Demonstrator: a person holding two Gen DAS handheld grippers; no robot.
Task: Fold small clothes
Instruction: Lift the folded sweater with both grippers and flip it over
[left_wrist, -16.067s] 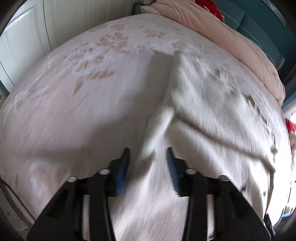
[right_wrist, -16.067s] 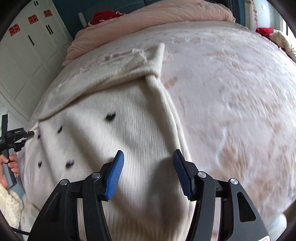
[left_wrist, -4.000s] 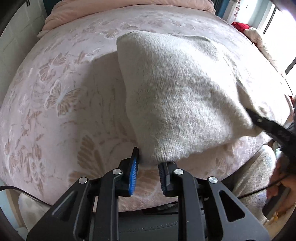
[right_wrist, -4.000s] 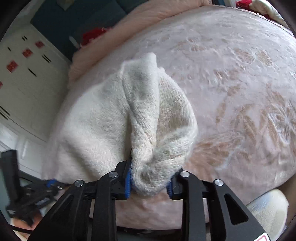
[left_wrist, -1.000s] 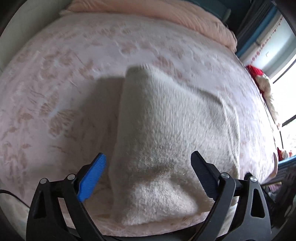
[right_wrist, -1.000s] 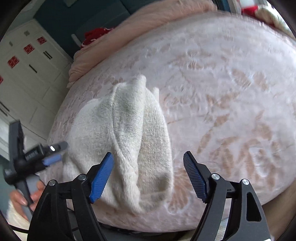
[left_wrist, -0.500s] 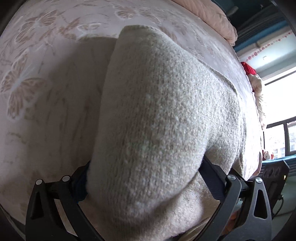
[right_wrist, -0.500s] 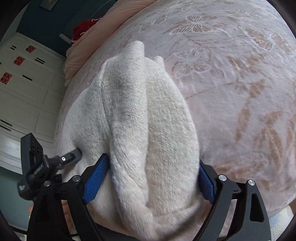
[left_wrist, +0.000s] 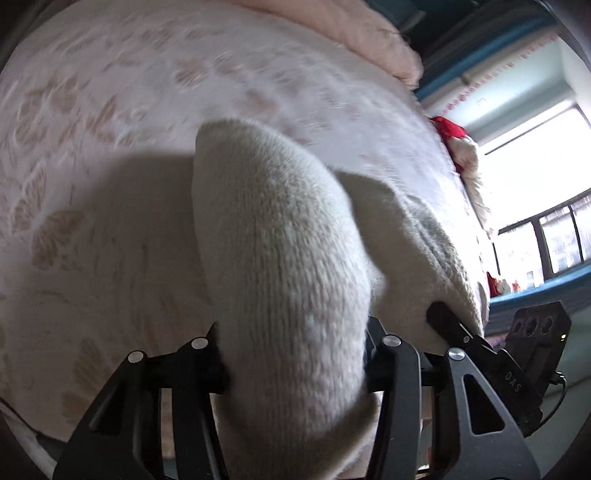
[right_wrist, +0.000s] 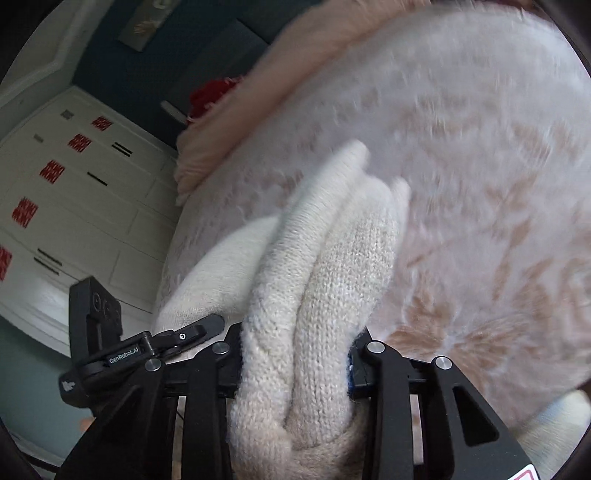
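"GenRobot.AI" reads on the left gripper (right_wrist: 207, 328) and "DAS" on the right gripper (left_wrist: 439, 314). Both sets of jaws are closing, half-wide, on the folded sweater (left_wrist: 288, 280) at the bed (left_wrist: 110, 229) edge. Bedspread beyond lies open; a window (left_wrist: 546, 206) stands far right.

The cream knit sweater (left_wrist: 288, 280) is folded into a thick bundle, bunched at six o'clock in both views. Its far corner (right_wrist: 351, 155) points toward twelve o'clock over the bed.
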